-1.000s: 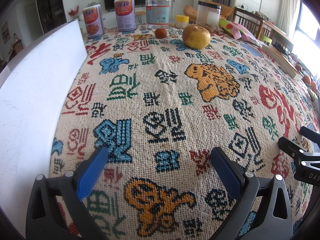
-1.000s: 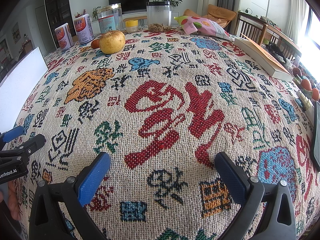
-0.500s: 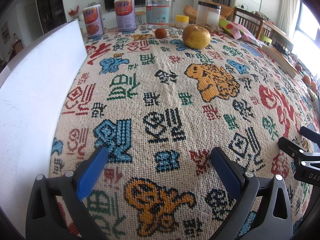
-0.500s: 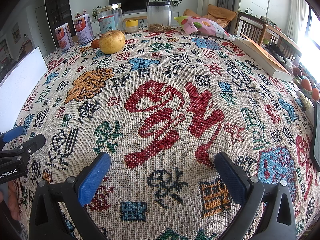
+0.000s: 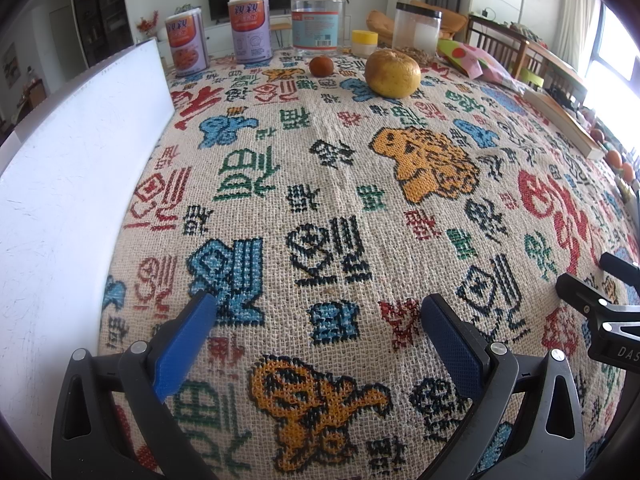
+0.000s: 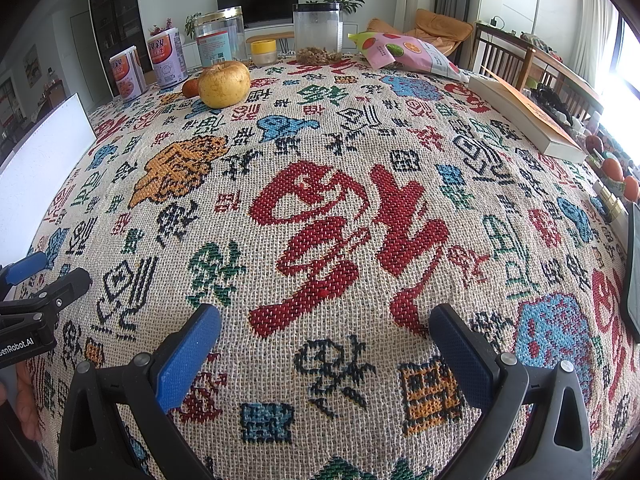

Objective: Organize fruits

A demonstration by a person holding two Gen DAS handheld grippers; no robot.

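A large yellow fruit (image 5: 392,73) (image 6: 224,83) rests far back on the patterned tablecloth, with a small orange-brown fruit (image 5: 321,66) (image 6: 190,87) just to its left. My left gripper (image 5: 316,320) is open low over the cloth near the front edge, nothing between its blue pads. My right gripper (image 6: 325,330) is open as well and empty, to the right of the left one. Each gripper's black body shows at the edge of the other's view. More small orange fruits (image 6: 618,174) lie off the table's right side.
A white board (image 5: 68,184) stands along the left edge. At the back stand two cans (image 5: 216,38), a clear jar (image 5: 317,22), a black-lidded jar (image 5: 416,28), a yellow-lidded cup (image 5: 364,43) and a pink snack bag (image 6: 408,56). A book (image 6: 528,116) lies at right.
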